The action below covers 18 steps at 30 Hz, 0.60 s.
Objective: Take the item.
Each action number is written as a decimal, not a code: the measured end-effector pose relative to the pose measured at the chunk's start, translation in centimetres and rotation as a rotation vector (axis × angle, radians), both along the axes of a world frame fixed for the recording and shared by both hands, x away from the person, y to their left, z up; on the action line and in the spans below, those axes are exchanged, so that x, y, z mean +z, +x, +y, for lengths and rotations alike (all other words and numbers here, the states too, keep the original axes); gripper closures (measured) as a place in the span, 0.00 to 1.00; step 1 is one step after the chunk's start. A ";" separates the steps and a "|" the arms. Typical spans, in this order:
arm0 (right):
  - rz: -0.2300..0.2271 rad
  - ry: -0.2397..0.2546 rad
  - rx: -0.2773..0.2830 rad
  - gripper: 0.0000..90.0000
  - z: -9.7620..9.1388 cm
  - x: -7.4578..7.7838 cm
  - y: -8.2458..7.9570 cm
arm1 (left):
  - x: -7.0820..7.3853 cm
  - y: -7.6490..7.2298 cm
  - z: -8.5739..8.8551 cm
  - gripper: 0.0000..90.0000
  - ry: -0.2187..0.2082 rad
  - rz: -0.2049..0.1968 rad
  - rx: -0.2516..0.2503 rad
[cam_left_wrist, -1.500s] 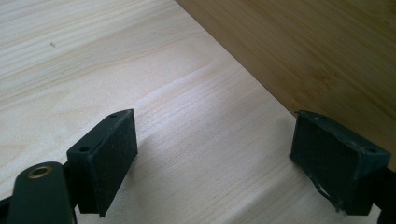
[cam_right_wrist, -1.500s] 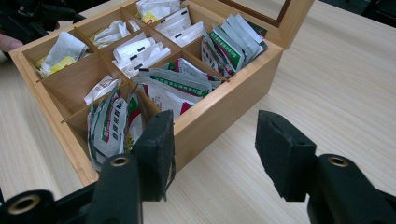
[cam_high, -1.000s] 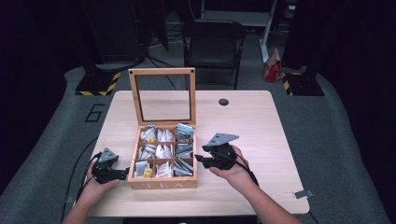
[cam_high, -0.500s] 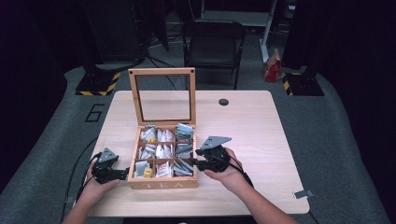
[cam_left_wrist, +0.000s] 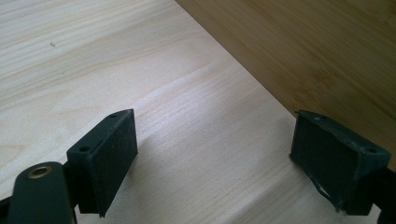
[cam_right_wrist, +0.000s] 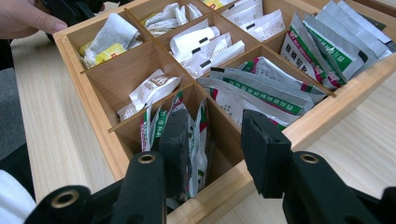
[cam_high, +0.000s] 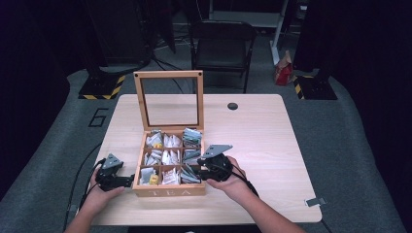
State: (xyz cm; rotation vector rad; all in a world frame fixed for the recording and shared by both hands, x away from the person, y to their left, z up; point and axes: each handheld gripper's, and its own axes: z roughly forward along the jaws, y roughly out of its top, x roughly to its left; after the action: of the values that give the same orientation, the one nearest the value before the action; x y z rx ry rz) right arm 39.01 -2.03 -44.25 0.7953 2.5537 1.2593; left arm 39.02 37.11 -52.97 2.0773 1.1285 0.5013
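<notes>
While the left gripper [cam_high: 127, 181] rested wide open and empty beside the tea box [cam_high: 167, 190], the right gripper [cam_right_wrist: 212, 140] had dipped into its front corner compartment; its jaws had just been closing around the tea packets [cam_right_wrist: 194, 140], not yet pinching them.

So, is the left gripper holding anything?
No, the left gripper stands open over bare table beside the box wall, with nothing between its jaws.
</notes>
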 end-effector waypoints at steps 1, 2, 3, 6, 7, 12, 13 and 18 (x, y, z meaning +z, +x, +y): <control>0.000 0.000 0.000 0.69 0.0 0.0 0.0 | 0.0 0.0 0.0 0.16 0.000 0.000 0.000; 0.002 0.001 0.002 0.70 0.1 -0.1 0.0 | 0.0 0.0 0.0 0.16 0.000 0.000 0.000; 0.009 -0.002 0.000 0.71 0.2 -0.2 0.0 | 0.0 0.0 0.0 0.16 0.000 0.000 0.000; 0.012 0.000 0.004 0.73 0.3 -0.3 0.1 | 0.0 0.0 0.0 0.16 0.000 0.000 0.000; 0.014 -0.002 0.004 0.73 0.4 -0.4 0.1 | 0.0 0.0 0.0 0.16 -0.001 0.000 0.001; 0.018 -0.002 0.009 0.75 0.7 -0.6 0.1 | 0.0 0.0 0.0 0.16 -0.001 0.000 0.000; 0.020 -0.005 0.010 0.77 0.8 -0.6 0.0 | 0.0 0.0 0.0 0.16 -0.001 0.000 0.001; 0.018 -0.012 0.011 0.81 1.0 -0.8 0.2 | 0.0 0.0 0.0 0.16 -0.002 0.000 0.001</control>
State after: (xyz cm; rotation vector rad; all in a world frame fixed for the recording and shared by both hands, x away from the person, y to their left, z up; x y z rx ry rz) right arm 39.25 -1.08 -45.05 0.7953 2.5805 1.2447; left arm 39.02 37.10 -52.98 2.0753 1.1292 0.5006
